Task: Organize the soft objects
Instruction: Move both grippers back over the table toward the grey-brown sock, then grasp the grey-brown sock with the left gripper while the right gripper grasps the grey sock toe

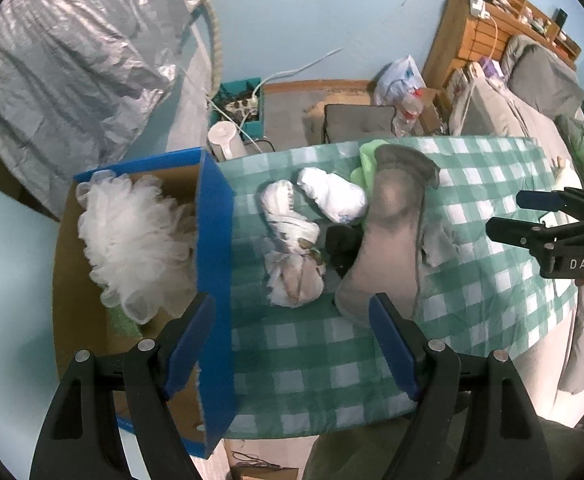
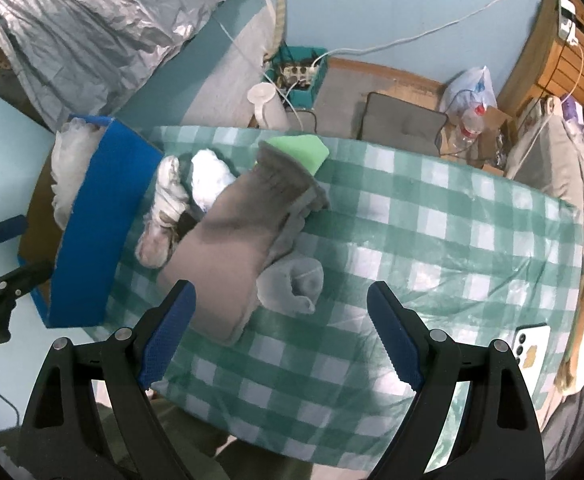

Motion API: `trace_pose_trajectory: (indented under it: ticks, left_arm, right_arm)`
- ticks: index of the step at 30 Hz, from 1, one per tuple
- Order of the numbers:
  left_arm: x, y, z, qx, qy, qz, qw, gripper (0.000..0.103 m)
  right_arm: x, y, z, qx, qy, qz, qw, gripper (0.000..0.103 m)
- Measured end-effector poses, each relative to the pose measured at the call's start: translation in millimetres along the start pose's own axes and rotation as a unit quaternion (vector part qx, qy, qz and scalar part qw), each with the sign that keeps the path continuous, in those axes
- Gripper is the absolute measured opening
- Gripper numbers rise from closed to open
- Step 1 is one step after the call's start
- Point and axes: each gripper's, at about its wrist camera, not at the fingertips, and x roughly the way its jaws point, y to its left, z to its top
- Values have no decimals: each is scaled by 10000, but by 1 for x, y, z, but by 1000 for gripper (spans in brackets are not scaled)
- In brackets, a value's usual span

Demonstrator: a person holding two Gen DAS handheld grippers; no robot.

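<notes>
Both the left gripper (image 1: pixel 292 344) and right gripper (image 2: pixel 282 332) gape wide, empty. The grey sock (image 2: pixel 228 248) lies centre-frame beside the blue box (image 2: pixel 92 232); we pinch it mid-length.

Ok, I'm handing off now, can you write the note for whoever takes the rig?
Left tool: open, empty, over the box edge and the cloth.
Right tool: open, empty, above the large grey sock.
Done: white mesh bath pouf sits in the blue-walled cardboard box.
Left on the green checked tablecloth: the grey sock, white rolled sock bundle, white cloth bundle, small black item, green sponge, pale grey rolled sock.
</notes>
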Motion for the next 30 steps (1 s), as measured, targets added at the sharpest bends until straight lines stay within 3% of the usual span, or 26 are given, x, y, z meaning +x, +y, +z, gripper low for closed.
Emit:
trace_pose_trajectory:
  ticks: [10, 30]
  left_arm:
    - [29, -23, 4, 302, 132, 4, 9995, 80]
    - [80, -33, 7, 364, 343, -205, 9985, 80]
  right_arm:
    - [22, -5, -3, -24, 111, -20, 9999, 87]
    - [81, -3, -5, -240, 446, -147, 9986, 87]
